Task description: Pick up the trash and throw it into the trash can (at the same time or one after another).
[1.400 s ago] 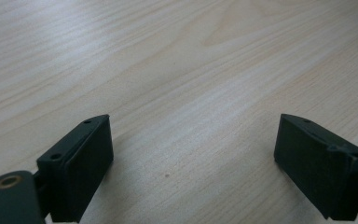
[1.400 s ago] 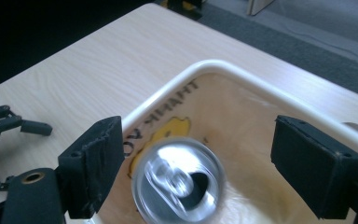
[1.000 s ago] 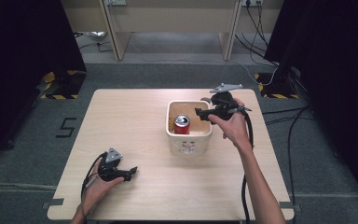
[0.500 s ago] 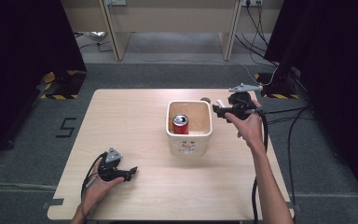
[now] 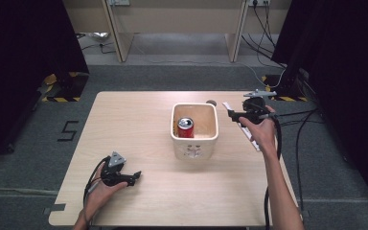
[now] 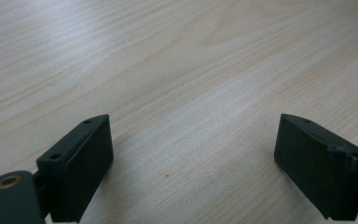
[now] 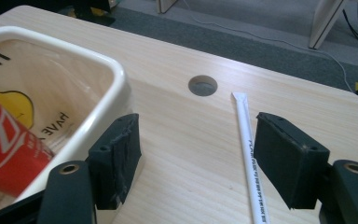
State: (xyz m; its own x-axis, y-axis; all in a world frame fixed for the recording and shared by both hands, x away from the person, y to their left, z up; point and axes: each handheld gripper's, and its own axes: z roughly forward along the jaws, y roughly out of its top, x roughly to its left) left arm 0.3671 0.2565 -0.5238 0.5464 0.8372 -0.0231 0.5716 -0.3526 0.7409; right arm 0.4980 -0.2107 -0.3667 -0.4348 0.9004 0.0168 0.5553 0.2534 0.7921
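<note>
A cream tub (image 5: 194,148) stands mid-table with a red can (image 5: 186,127) leaning inside it; the right gripper view shows the tub's rim (image 7: 116,79) and the can (image 7: 4,149) at its left. A white wrapped straw (image 5: 255,143) lies flat on the table right of the tub. My right gripper (image 5: 230,114) hovers over the straw's far end, open. Its jaws have just been closing, with the straw (image 7: 250,154) on the table below them, nearer the right jaw and untouched. My left gripper (image 5: 136,176) rests at the table's near left, open, with bare wood between its jaws (image 6: 193,140).
A round cable hole (image 5: 211,102) sits in the tabletop just behind the tub, also ahead of the right jaws (image 7: 202,86). The table's right edge is close beside the right hand. Cables trail over the floor at the right.
The right gripper has moved from above the tub to the right, past its rim and over the straw, sinking a little. The left gripper has stayed put.
</note>
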